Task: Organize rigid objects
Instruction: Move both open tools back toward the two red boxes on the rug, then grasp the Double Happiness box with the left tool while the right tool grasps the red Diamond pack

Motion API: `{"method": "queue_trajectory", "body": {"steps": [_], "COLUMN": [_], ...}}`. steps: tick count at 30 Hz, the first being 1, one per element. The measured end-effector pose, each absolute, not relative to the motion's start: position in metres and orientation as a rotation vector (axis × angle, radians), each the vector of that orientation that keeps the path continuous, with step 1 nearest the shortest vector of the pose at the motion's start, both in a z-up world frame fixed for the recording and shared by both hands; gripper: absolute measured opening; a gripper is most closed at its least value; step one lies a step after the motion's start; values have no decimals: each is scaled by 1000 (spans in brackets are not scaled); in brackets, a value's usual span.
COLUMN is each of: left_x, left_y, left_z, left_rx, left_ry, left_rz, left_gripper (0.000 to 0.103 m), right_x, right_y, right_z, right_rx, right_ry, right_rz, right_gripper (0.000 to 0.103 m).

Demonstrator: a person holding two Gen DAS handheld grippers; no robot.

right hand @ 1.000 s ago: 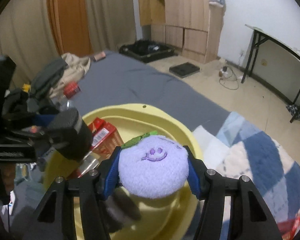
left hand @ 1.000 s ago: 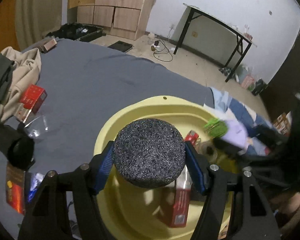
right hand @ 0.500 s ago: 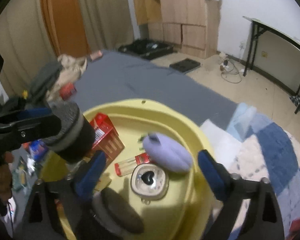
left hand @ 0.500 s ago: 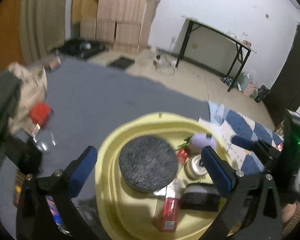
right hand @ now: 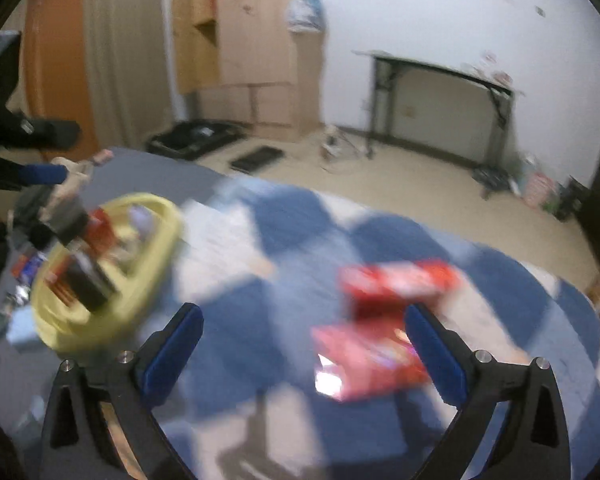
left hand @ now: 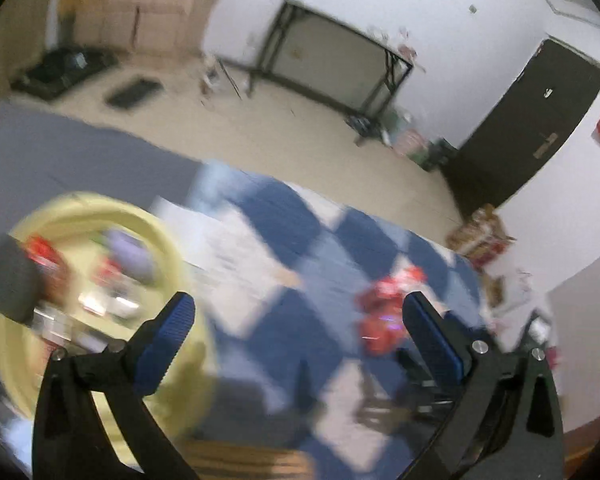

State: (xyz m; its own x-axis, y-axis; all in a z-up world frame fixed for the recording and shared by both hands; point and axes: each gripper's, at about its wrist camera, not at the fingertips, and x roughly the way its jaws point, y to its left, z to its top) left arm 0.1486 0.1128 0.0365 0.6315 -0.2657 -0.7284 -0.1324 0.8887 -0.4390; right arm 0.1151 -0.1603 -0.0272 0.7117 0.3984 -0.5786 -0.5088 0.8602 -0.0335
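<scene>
The red packets [right hand: 384, 320] lie on the blue checked blanket [right hand: 284, 240] just ahead of the wide, empty right tongs [right hand: 304, 344], toward their right finger (left tongs [left hand: 300, 336] equally wide), long axis blurred.

Bare checkered blanket [right hand: 284, 304] lies between yellow basin [right hand: 156, 264] and red packets [right hand: 372, 356].

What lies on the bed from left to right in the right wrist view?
Yellow basin holding assorted items → blue and white checked blanket → red packets, in front of the open right gripper.
</scene>
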Motion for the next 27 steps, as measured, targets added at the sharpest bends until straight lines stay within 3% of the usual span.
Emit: {"method": "queue_trajectory", "body": {"steps": [6, 11, 16, 27], "left_x": [235, 279, 298, 330], "left_y": [46, 2, -20, -54], "left_z": [10, -10, -32, -69], "left_rx": [-682, -663, -698, -629], "left_ry": [1210, 1432, 1521, 1635], "left_rz": [-126, -96, -58, -32], "left_gripper": [103, 103, 103, 103], "right_x": [123, 130, 141, 161], "right_y": [-189, -173, -162, -166], "right_z": [-59, -72, -88, -108], "right_rx": [-230, -236, -237, -217], "right_ry": [635, 617, 560, 616], "right_rz": [480, 497, 486, 467], "right_gripper": [103, 103, 103, 103]}}
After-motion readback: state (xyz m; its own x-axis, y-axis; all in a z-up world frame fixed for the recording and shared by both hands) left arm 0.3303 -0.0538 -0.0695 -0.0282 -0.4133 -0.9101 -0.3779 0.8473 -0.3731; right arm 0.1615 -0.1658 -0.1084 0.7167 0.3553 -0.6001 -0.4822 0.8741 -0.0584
